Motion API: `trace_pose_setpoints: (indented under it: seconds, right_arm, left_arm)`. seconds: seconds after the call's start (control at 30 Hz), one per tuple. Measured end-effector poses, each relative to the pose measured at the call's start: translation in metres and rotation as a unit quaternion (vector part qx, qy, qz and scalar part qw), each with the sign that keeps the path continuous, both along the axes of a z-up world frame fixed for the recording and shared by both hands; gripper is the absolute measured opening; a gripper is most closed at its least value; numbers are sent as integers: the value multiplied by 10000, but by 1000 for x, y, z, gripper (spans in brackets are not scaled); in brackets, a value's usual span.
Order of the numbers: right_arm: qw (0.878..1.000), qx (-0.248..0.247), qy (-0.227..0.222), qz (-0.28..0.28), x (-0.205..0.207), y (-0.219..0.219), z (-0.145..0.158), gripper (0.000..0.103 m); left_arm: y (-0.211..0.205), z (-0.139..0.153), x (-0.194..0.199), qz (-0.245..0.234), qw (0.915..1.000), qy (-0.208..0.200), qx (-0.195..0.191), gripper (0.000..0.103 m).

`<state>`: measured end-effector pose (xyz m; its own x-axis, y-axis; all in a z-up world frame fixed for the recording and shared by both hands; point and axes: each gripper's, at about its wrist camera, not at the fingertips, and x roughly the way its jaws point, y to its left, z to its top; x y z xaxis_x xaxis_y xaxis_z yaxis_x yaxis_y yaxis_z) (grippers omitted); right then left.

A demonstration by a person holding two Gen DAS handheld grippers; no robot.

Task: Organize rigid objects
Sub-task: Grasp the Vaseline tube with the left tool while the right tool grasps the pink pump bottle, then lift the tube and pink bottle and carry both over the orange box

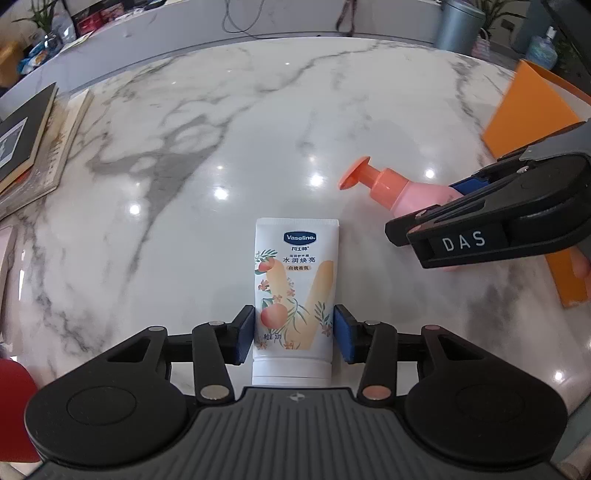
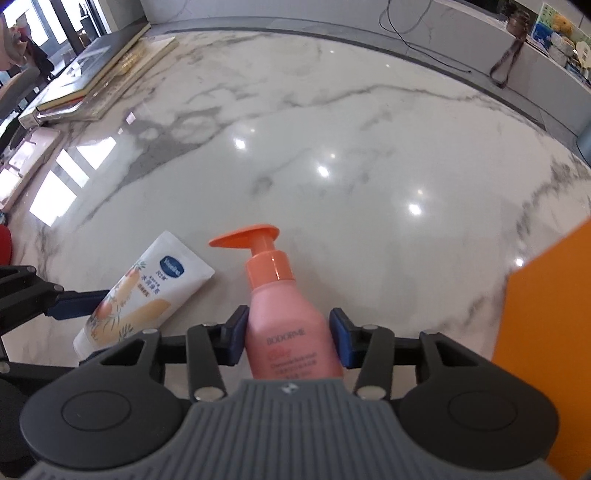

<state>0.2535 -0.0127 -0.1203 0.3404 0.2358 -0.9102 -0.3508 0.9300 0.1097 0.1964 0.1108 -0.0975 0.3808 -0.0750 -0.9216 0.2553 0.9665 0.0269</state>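
Observation:
A white Vaseline tube (image 1: 293, 295) lies on the marble table between the blue pads of my left gripper (image 1: 294, 332); both pads touch its sides. The tube also shows in the right wrist view (image 2: 144, 291), with the left gripper's pad (image 2: 74, 304) against it. A pink pump bottle (image 2: 288, 325) with an orange pump head sits between the pads of my right gripper (image 2: 289, 339), which press its body. In the left wrist view the pink bottle (image 1: 402, 192) lies sideways, held by the right gripper (image 1: 436, 206).
An orange box (image 1: 524, 122) stands at the right, also in the right wrist view (image 2: 546, 350). Stacked books (image 1: 33, 147) lie at the left, seen too in the right wrist view (image 2: 99, 70). A grey can (image 1: 458, 26) stands at the far edge.

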Motion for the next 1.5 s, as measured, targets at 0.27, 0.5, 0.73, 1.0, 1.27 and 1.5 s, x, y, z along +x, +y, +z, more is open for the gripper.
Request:
trace_pose_setpoints:
  seconds: [0.27,0.5,0.73,1.0,1.27,1.5]
  right_arm:
    - [9997,-204,83,119,-29,-18,8,46]
    - [9985,-269,-155,459,-54,-30,41,46]
    - [9962,-347,-530,598,-72,-54,91,46]
    - [9939,-639,-768,461,-86,-107,140,45]
    - [9929,-1004,-630,-29,-99,-180,161,45]
    - [9927,-969,-477,-530,-99,-236,138,45]
  left_arm:
    - [-12,11,-16,57,9999,-39,-139,50]
    - [-26,40,-31,30,9993,-294,-238,50]
    - [-47,89,-38,-77,9964,-707,-461,50]
    - [-103,135,-43,-491,9904,-1080,-705,50]
    - [-177,155,-45,-1157,9811,-1189,-993,50]
    - [-227,142,-41,-1500,9762,-1079,-1134,50]
